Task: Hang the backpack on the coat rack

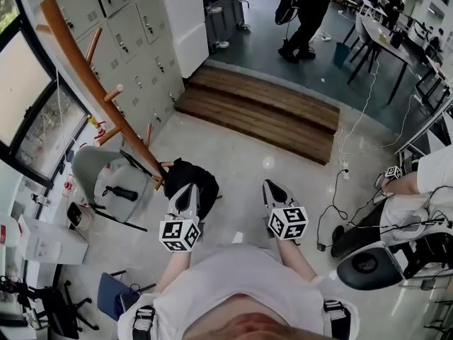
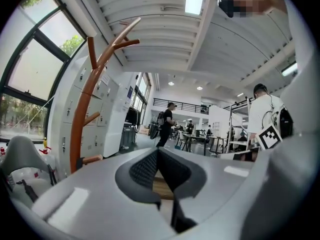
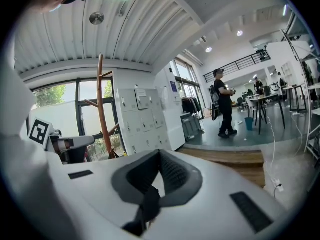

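Two grippers were held out ahead of the person, each fitted with one marker cube. The left gripper (image 1: 187,192) was seen closed in its own view (image 2: 157,151). Its two dark, ribbed pads were brought together at the tips, and nothing was pinched between them. The right gripper (image 1: 271,188) was likewise closed and empty (image 3: 160,154), with its textured pads set in smooth, pale-grey shells.

One backpack (image 1: 185,172), black and soft, was slumped on the pale floor at the foot of the rack (image 1: 85,73). It was shown only by the head view, where it was partly covered by the left gripper. Contact between the two could not be judged there. Neither gripper view took it in.

One rack was counted: a single curved wooden pole set with short, rounded pegs. Its forked top was shown by the left gripper view (image 2: 82,114). In the right gripper view it appeared slim and upright against the window (image 3: 102,109).

One grey moulded chair (image 1: 106,179) was placed just beside the rack's foot, on the window side. A bank of grey metal lockers (image 1: 134,41) was ranged behind the rack. Two wooden plank steps (image 1: 262,112) were laid beyond it. One person in black (image 1: 304,13) was caught by all three views, well apart from the rack.
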`<action>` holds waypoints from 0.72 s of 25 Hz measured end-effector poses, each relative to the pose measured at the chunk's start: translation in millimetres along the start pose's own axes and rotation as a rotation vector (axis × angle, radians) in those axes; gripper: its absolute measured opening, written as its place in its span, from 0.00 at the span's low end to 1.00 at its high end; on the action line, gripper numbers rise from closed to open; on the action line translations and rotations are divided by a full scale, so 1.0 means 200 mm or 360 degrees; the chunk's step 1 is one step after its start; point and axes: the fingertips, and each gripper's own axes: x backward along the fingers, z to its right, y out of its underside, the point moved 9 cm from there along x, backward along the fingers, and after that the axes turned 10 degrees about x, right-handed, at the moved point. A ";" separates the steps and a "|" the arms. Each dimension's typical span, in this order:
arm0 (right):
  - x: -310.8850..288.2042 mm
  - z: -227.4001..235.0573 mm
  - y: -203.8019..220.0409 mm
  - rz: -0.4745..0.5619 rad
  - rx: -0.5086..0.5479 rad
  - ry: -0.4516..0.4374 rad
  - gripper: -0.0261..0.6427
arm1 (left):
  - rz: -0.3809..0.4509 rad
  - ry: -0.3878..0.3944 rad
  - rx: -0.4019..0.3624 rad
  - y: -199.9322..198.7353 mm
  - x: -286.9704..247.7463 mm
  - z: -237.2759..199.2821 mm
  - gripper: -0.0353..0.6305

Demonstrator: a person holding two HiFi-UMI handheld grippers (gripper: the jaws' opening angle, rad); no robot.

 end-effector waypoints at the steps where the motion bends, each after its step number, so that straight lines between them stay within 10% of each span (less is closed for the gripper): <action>1: 0.00 0.00 0.00 0.0000 0.0006 0.0003 0.05 | -0.0011 0.0021 -0.0004 0.01 0.00 0.01 0.07; 18: 0.00 0.01 -0.01 -0.0006 0.0007 0.0020 0.05 | -0.0144 0.0064 -0.0037 0.12 -0.03 0.01 0.07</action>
